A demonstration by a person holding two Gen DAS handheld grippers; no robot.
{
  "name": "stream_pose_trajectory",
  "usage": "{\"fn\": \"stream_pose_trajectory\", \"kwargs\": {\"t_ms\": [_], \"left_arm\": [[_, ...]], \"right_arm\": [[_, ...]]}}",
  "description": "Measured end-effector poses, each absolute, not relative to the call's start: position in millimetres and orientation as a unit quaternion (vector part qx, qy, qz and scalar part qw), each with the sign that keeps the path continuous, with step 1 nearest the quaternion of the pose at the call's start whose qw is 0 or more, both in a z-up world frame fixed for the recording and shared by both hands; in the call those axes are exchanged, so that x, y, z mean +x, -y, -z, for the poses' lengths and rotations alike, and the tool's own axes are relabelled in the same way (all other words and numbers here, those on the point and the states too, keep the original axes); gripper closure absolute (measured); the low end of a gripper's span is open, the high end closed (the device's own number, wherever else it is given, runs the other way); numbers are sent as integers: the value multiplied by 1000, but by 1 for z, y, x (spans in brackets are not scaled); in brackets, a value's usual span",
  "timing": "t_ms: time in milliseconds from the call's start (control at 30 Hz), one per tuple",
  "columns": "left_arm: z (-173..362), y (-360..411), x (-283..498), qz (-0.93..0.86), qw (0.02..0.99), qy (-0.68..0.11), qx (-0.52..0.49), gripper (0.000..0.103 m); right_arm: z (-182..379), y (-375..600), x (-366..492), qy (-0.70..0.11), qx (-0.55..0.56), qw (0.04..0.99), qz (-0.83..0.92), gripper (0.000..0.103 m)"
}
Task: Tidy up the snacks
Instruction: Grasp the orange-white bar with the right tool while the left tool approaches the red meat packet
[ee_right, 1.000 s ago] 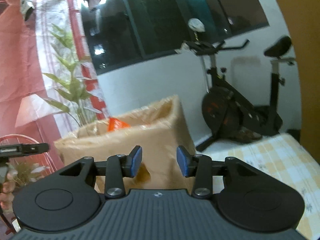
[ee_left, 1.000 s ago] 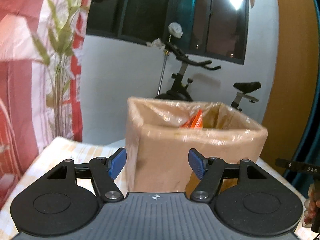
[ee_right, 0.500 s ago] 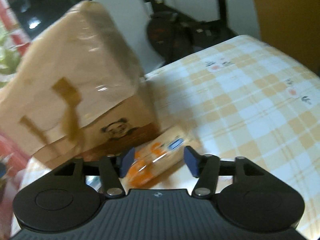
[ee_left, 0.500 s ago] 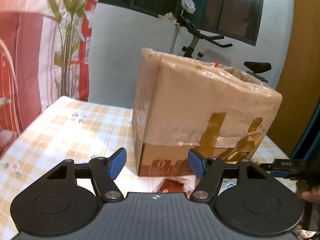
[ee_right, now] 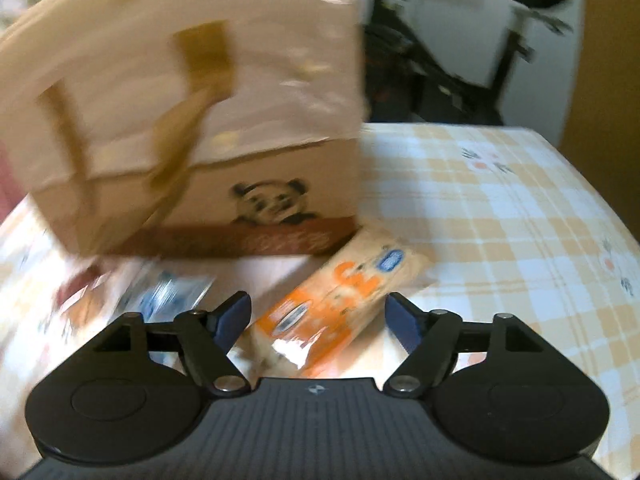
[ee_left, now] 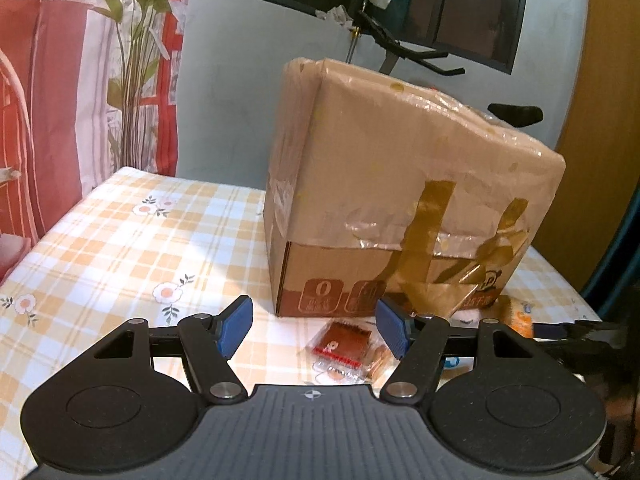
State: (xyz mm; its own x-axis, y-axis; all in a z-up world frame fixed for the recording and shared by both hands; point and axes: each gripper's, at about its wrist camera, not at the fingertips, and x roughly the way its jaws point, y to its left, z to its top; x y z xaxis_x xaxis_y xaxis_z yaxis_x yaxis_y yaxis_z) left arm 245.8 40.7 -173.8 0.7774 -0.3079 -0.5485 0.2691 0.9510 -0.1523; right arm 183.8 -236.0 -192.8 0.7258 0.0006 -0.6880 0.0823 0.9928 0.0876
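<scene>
A taped cardboard box [ee_left: 400, 184] stands on the checked tablecloth [ee_left: 120, 248]; it also shows in the right wrist view [ee_right: 192, 120]. My left gripper [ee_left: 314, 330] is open and empty, above a red-brown snack packet [ee_left: 344, 340] lying in front of the box. My right gripper [ee_right: 318, 320] is open, low over an orange snack pack [ee_right: 340, 296] that lies between its fingers by the box's corner. A blue-and-white packet [ee_right: 164, 300] and a blurred red-brown one [ee_right: 80, 292] lie to its left. The orange pack also shows in the left wrist view [ee_left: 520, 316].
An exercise bike [ee_right: 460, 60] stands behind the table. A plant [ee_left: 136, 60] and red-and-white curtain [ee_left: 40, 100] are at the left. The table's right edge [ee_right: 600, 208] curves near the right gripper. The other gripper's tip [ee_left: 580, 328] shows at the right.
Both grippers have dropped from the box's open top to table level in front of it. The right gripper has opened wider and closed in over the orange pack.
</scene>
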Motion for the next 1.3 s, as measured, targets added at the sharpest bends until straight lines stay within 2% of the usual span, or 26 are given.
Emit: {"fn": "stream_pose_trajectory", "kwargs": {"t_ms": [133, 200, 267, 400, 500, 733, 800, 1300], "left_arm": [[178, -39, 246, 152, 940, -303, -31, 33], [180, -37, 247, 153, 939, -307, -30, 33], [181, -35, 248, 155, 938, -309, -28, 33], [183, -30, 247, 160, 936, -313, -25, 33], [185, -26, 247, 163, 935, -316, -22, 33], [196, -19, 244, 167, 929, -330, -3, 33], [201, -19, 245, 169, 926, -337, 4, 33], [226, 6, 298, 172, 914, -368, 11, 34]], "right_arm": [[193, 245, 166, -372, 66, 926, -7, 38], [192, 252, 159, -380, 82, 921, -23, 47], [193, 254, 154, -399, 83, 912, -44, 49], [188, 250, 147, -415, 65, 907, -41, 48], [183, 251, 150, -397, 87, 913, -35, 48], [194, 239, 171, -373, 45, 926, -30, 49], [199, 238, 169, -369, 37, 928, -26, 62], [206, 237, 157, -341, 29, 938, -57, 63]]}}
